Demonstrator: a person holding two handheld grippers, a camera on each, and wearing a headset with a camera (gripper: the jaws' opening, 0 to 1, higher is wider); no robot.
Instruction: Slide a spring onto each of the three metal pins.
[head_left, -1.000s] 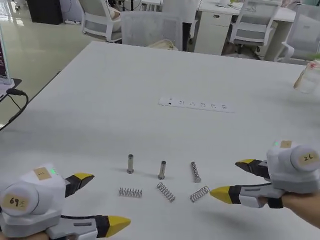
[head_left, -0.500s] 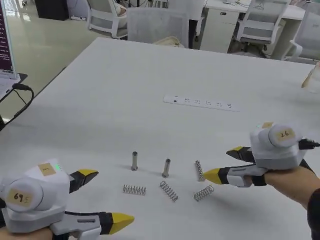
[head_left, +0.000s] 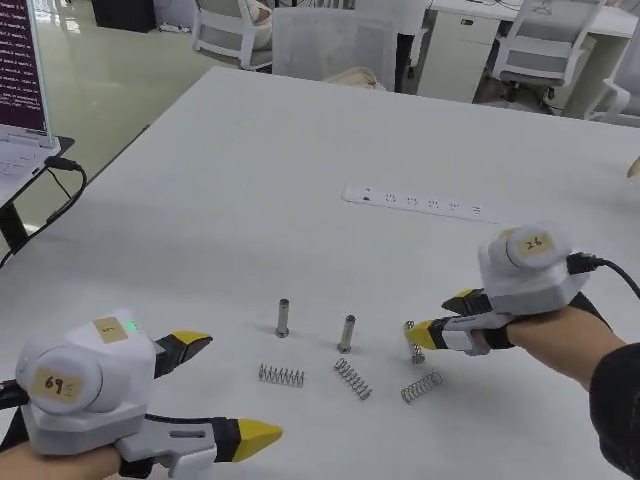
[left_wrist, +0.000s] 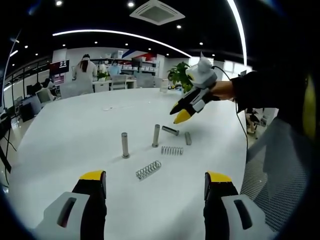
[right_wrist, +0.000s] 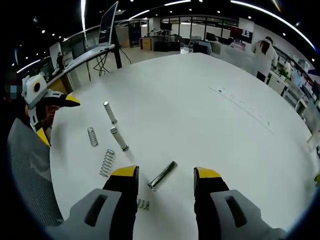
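The right gripper (right_wrist: 166, 175) is held with its jaws apart. The lying pin (right_wrist: 162, 175) is seen between the yellow tips, but whether it is touched cannot be told. Beside it on the white table (head_left: 300, 180), the middle upright pin (head_left: 347, 333) and the left upright pin (head_left: 283, 317) are stood in a row. The right spring (head_left: 422, 386), middle spring (head_left: 352, 378) and left spring (head_left: 281, 375) are laid flat just in front of them. The left gripper (head_left: 228, 387) is held wide apart over bare tabletop, near the person. A power strip (head_left: 420, 202) is laid farther back.
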